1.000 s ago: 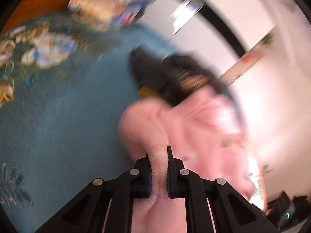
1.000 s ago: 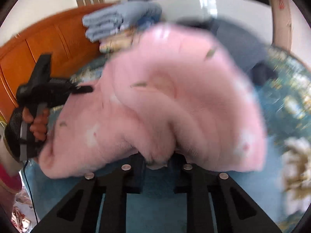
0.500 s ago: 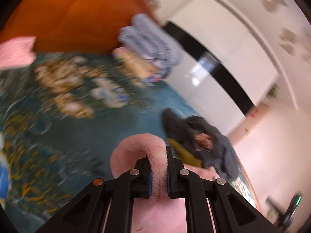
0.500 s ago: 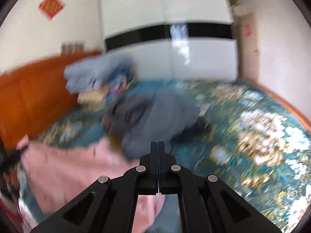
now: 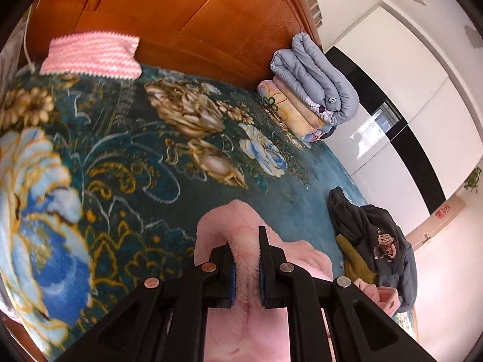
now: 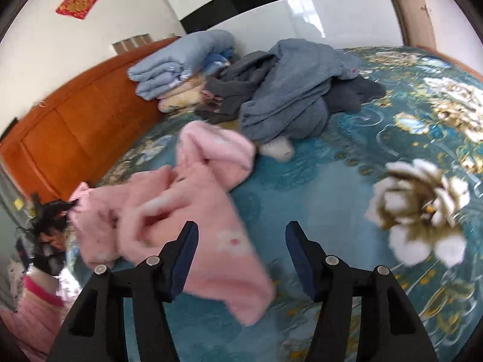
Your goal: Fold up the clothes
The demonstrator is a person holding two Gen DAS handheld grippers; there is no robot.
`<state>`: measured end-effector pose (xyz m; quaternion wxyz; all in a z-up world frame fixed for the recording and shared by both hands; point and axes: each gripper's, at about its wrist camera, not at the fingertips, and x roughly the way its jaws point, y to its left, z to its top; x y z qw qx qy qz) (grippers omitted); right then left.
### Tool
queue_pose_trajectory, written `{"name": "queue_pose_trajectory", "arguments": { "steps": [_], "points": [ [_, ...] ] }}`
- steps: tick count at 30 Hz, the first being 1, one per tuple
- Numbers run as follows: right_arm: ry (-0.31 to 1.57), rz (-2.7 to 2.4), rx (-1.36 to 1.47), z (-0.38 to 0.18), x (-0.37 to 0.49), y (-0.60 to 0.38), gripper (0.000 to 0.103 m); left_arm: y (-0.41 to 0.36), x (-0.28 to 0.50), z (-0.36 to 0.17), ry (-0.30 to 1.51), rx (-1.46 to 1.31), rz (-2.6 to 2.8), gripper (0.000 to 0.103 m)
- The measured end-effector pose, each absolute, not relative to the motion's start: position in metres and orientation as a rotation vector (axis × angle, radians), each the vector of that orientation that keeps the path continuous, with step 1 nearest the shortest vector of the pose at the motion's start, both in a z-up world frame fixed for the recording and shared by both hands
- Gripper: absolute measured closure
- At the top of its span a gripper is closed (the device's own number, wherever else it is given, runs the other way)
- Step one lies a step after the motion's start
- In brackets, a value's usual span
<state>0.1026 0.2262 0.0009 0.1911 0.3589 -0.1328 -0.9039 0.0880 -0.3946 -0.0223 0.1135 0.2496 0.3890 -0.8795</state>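
Now left gripper (image 5: 245,267) tilted downward, jaws pinching pink garment (image 5: 241,232).

I count one pink fleece garment (image 6: 193,211), one heap of grey clothes (image 6: 286,90), one folded quilt stack (image 5: 314,90), one striped pink pillow (image 5: 93,57).

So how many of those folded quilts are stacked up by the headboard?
2 that I can see: a blue-grey quilt on top and a cream flowery one beneath it, against the wooden headboard. More may be hidden behind.
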Motion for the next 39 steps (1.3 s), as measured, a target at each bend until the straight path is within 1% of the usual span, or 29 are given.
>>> {"name": "queue_pose_trajectory", "arguments": {
  "steps": [2, 4, 8, 9, 11, 13, 16, 18, 20, 23, 25, 28, 31, 34, 37, 39],
  "points": [
    [-0.285, -2.527, 1.078, -0.007, 0.103, 0.213, 0.041, -0.392, 0.092, -0.026, 1.166, 0.727, -2.58, 0.092],
    [-0.267, -2.523, 1.138, -0.018, 0.101, 0.209, 0.041, -0.39, 0.093, -0.028, 1.184, 0.729, -2.588, 0.092],
    [-0.398, -2.482, 1.246, -0.045, 0.091, 0.214, 0.042, -0.387, 0.097, -0.028, 1.18, 0.732, -2.607, 0.092],
    [-0.443, -2.462, 1.252, -0.048, 0.089, 0.215, 0.044, -0.387, 0.097, -0.027, 1.183, 0.73, -2.61, 0.092],
    [-0.537, -2.429, 1.233, -0.049, 0.088, 0.22, 0.084, -0.385, 0.099, -0.027, 1.196, 0.726, -2.625, 0.092],
    [-0.655, -2.423, 1.195, -0.041, 0.088, 0.232, 0.086, -0.38, 0.102, -0.025, 1.205, 0.717, -2.655, 0.092],
    [-0.831, -2.459, 1.042, -0.015, 0.092, 0.262, 0.088, -0.368, 0.106, -0.017, 1.217, 0.689, -2.751, 0.092],
    [-0.92, -2.505, 0.893, 0.016, 0.102, 0.288, 0.089, -0.36, 0.112, -0.01, 1.268, 0.635, -2.839, 0.092],
    [-0.938, -2.575, 0.731, 0.055, 0.117, 0.309, 0.089, -0.349, 0.117, -0.001, 1.28, 0.591, -2.918, 0.092],
    [-0.814, -2.684, 0.495, 0.125, 0.137, 0.323, 0.089, -0.334, 0.117, 0.009, 1.242, 0.567, -2.995, 0.092],
    [-0.736, -2.728, 0.463, 0.153, 0.127, 0.321, 0.089, -0.328, 0.11, 0.011, 1.215, 0.584, -3.001, 0.091],
    [-0.629, -2.78, 0.474, 0.185, 0.093, 0.31, 0.089, -0.329, 0.101, 0.005, 1.266, 0.615, -2.949, 0.091],
    [-0.545, -2.816, 0.541, 0.199, 0.038, 0.288, 0.089, -0.339, 0.1, 0.003, 1.321, 0.588, -2.899, 0.092],
    [-0.469, -2.87, 0.506, 0.211, -0.009, 0.262, 0.089, -0.344, 0.102, 0.005, 1.265, 0.579, -2.869, 0.091],
    [-0.5, -2.873, 0.579, 0.196, -0.05, 0.244, 0.09, -0.348, 0.1, -0.002, 1.203, 0.638, -2.818, 0.091],
    [-0.501, -2.855, 0.701, 0.172, -0.072, 0.232, 0.09, -0.353, 0.099, -0.011, 1.232, 0.67, -2.786, 0.091]
  ]
}}
